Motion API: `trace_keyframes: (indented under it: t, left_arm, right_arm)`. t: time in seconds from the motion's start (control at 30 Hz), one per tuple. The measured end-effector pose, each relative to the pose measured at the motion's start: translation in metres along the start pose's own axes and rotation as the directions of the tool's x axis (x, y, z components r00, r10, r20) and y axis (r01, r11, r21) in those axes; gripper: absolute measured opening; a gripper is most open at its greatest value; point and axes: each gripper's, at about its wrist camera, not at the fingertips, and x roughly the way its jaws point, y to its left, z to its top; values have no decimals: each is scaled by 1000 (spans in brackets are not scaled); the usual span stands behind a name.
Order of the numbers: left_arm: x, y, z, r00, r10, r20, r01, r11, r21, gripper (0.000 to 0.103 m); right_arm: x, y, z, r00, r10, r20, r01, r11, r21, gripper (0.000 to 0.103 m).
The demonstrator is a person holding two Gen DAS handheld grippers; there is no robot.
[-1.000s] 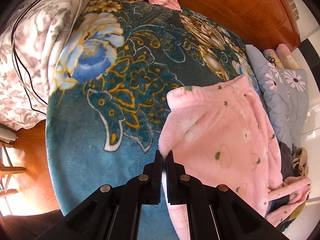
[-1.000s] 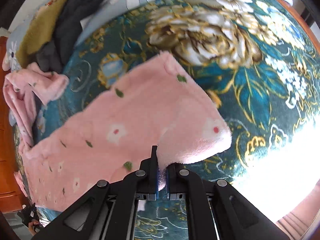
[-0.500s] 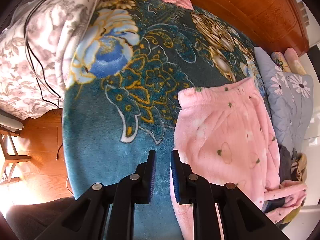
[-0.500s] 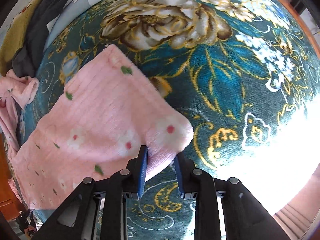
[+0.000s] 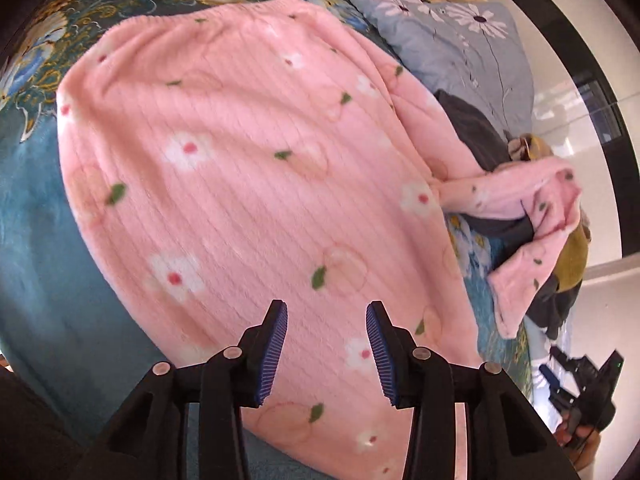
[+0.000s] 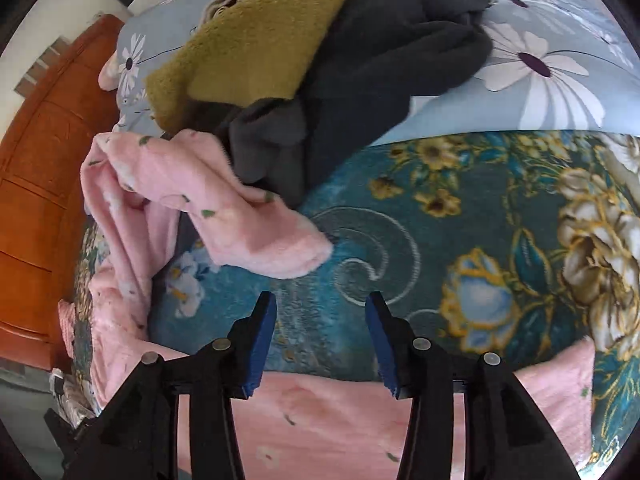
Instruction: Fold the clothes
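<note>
My left tool [image 5: 326,344] hangs over the pink garment [image 5: 256,184], jaws opening, empty; my right tool [image 6: 320,340], also opening, grips nothing above the bed [image 6: 440,232].

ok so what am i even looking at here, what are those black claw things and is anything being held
Those black claws are hand-held grippers, one in each of a person's hands; there is no robot. Each carries a wide-angle camera looking along its two fingers, so you get one picture per hand.

The left view shows the left gripper above a pink flowered fleece garment spread on a teal flowered blanket. The right view shows the right gripper over the blanket, with the garment's pink sleeve ahead, and beyond it a pile: a mustard fleece piece and dark grey clothes on a light blue daisy-print quilt.

Nothing is held. Both sets of jaws are opening, with nothing gripped between them.
</note>
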Motion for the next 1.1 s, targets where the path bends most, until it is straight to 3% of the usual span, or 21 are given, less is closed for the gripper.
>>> trace_keyframes:
  t: [0.1, 0.17, 0.27, 0.37, 0.47, 0.6, 0.63, 0.67, 0.73, 0.83, 0.93, 1.0, 1.1]
  left_arm:
    - [-5, 2, 4, 999, -20, 29, 21, 1000, -19, 45]
    - [-11, 9, 5, 997, -27, 71, 29, 999, -32, 47]
    - [-12, 26, 4, 996, -61, 68, 68, 992, -109, 50]
    - [-11, 38, 6, 995, -69, 69, 79, 984, -162, 50]
    - [-11, 41, 6, 996, -58, 69, 69, 984, -167, 50]
    - [-9, 37, 5, 996, -54, 69, 64, 987, -148, 50]
    - [-9, 36, 4, 996, -53, 70, 63, 987, -146, 50]
    - [-9, 37, 5, 996, -55, 70, 65, 987, -147, 50]
    - [-9, 37, 5, 996, -58, 69, 68, 986, -151, 50]
    - [-9, 38, 5, 996, -64, 69, 74, 985, -156, 50]
    - [-9, 39, 5, 995, -69, 69, 79, 984, -162, 50]
    - [-9, 39, 6, 995, -72, 69, 83, 983, -166, 50]
    - [-8, 40, 6, 995, -77, 69, 88, 981, -171, 50]
  right_arm:
    - [24, 13, 8, 997, 79, -21, -79, 997, 27, 51]
    - [49, 1, 9, 989, 139, -49, -130, 979, 156, 52]
    - [80, -19, 3, 972, 234, -33, -205, 904, 376, 52]
    - [99, -27, -4, 960, 281, 16, -250, 826, 506, 52]
    - [112, -26, -5, 950, 306, 57, -283, 774, 567, 52]
    - [123, -23, -3, 962, 265, 58, -241, 738, 630, 51]
    - [124, -23, -3, 964, 259, 58, -234, 727, 646, 41]
    - [123, -20, -1, 964, 259, 51, -230, 729, 644, 25]
    - [115, -8, 7, 966, 257, 16, -218, 784, 581, 15]
    - [87, 13, 22, 966, 257, 11, -238, 878, 415, 12]
    - [39, 24, 37, 967, 251, 34, -252, 938, 239, 12]
    - [-3, 21, 49, 975, 209, 70, -216, 969, 121, 12]
    - [-66, -2, 71, 980, 93, 176, -98, 995, 17, 11]
